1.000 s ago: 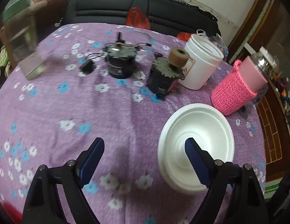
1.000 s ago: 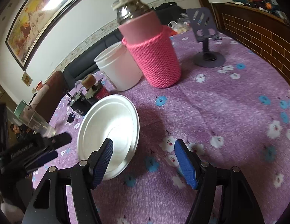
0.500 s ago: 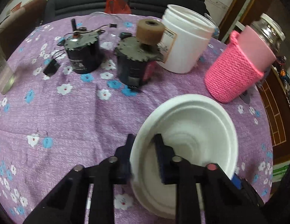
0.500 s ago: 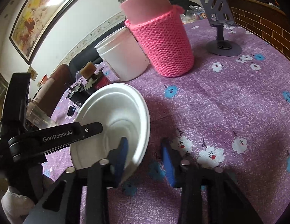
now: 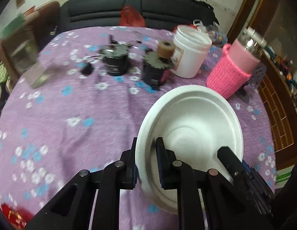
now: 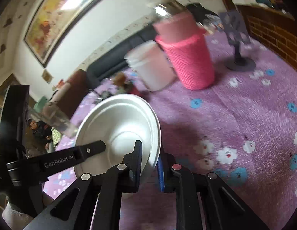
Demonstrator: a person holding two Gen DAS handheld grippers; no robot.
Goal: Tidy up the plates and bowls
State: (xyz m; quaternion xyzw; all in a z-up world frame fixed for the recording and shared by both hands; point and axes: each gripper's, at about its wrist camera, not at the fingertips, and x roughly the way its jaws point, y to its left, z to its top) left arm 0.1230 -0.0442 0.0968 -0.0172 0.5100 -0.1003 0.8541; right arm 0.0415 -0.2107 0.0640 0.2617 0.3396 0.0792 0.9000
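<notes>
- Facing its hollow upward, the white foam bowl (image 5: 194,126) is tilted; in the left wrist view its long axis runs from 11 o'clock to 5 o'clock. It sits at the lower right of that view, above the purple floral tablecloth (image 5: 71,115).
- Left gripper (image 5: 146,159): jaws closing, clamped across the bowl rim at its 8 o'clock edge, one finger outside the wall and one inside.
- Right gripper (image 6: 150,163): jaws closing, clamped across the rim at its 5 o'clock edge in the right wrist view, one finger inside and the blue-padded one outside.
- Count: one bowl stack, though its wall may hide nested layers and this cannot be told; two grippers; two dark motor-like parts (image 5: 115,61) at 12 o'clock of the bowl; one white tub (image 5: 190,55); one bottle in a pink knitted sleeve (image 5: 230,71) at 1 o'clock; one phone stand (image 6: 238,44); one clear glass (image 5: 24,61) at 10 o'clock.
- Change: one second ago both sets of jaws stood wide apart, each with only one finger over the bowl, which lay flat on the cloth. Half a second ago both had narrowed onto the rim. Now the bowl is held from two sides and tilted, and the far objects appear smaller and blurred.
</notes>
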